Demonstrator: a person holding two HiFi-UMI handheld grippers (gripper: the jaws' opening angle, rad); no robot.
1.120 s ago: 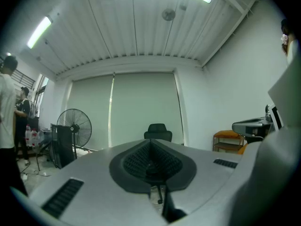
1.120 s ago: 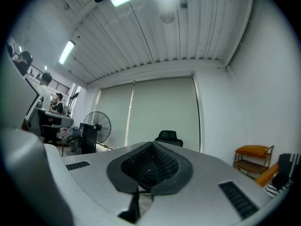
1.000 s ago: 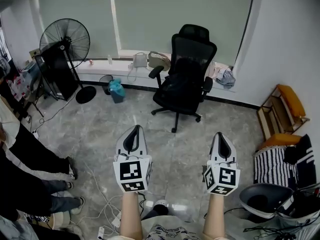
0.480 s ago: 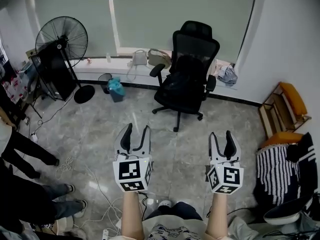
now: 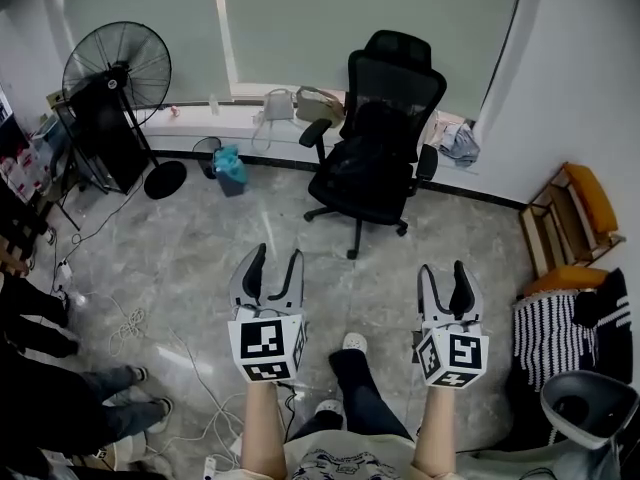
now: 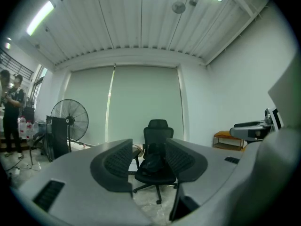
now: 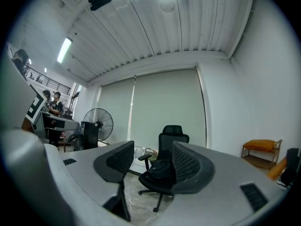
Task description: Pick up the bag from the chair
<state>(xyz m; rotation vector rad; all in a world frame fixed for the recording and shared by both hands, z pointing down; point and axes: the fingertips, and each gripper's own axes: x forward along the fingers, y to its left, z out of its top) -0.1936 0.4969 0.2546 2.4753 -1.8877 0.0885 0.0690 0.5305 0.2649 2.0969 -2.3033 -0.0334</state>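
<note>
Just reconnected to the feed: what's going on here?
A person holds the left gripper and right gripper out level, aimed at a black office chair ahead. A black bag sits on its seat, untouched. Both grippers' jaws have just been opening and stand apart with nothing between them; neither has reached the chair.

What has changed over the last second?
The left tongs and right tongs have just been opening from shut, with nothing between them. The person's foot stepped forward. The bag still lies on the office chair, untouched.
</note>
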